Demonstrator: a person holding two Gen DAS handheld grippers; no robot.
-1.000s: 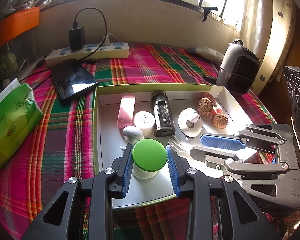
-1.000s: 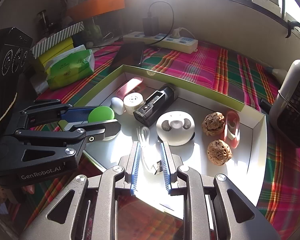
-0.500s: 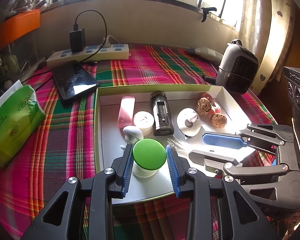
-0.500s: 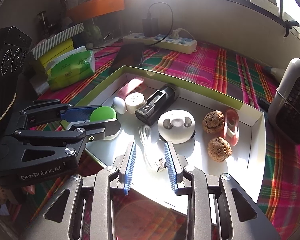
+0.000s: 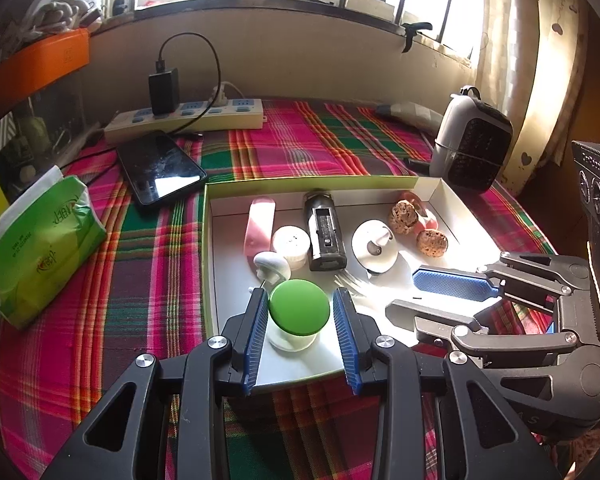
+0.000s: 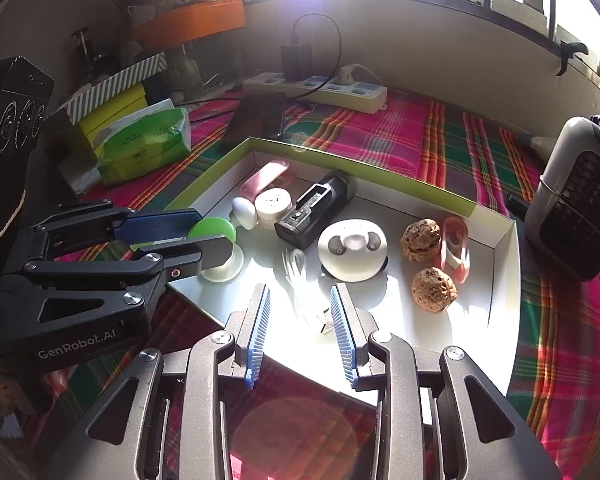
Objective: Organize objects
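A shallow white tray [image 5: 300, 179] with a green rim lies on the plaid cloth. A small jar with a green lid [image 5: 299, 307] stands at its near left. My left gripper [image 5: 300, 300] is shut on the lid, with both blue pads against it. A coiled white cable [image 6: 300, 280] lies on the tray floor between the pads of my right gripper [image 6: 300, 292], which is open and not pressing it. The tray also holds a pink case [image 5: 260, 224], a white pot [image 5: 291, 242], a black device [image 5: 325, 236], a round earbud case [image 5: 374, 244] and two walnuts [image 5: 431, 242].
On the cloth left of the tray lie a green tissue pack [image 5: 40, 240] and a black phone [image 5: 160, 168]. A power strip [image 5: 184, 118] with a charger runs along the back wall. A small heater [image 5: 472, 148] stands at the tray's far right corner.
The right jaws were shut on the white cable and have opened, leaving it on the tray floor. The left gripper and the jar have stayed put.
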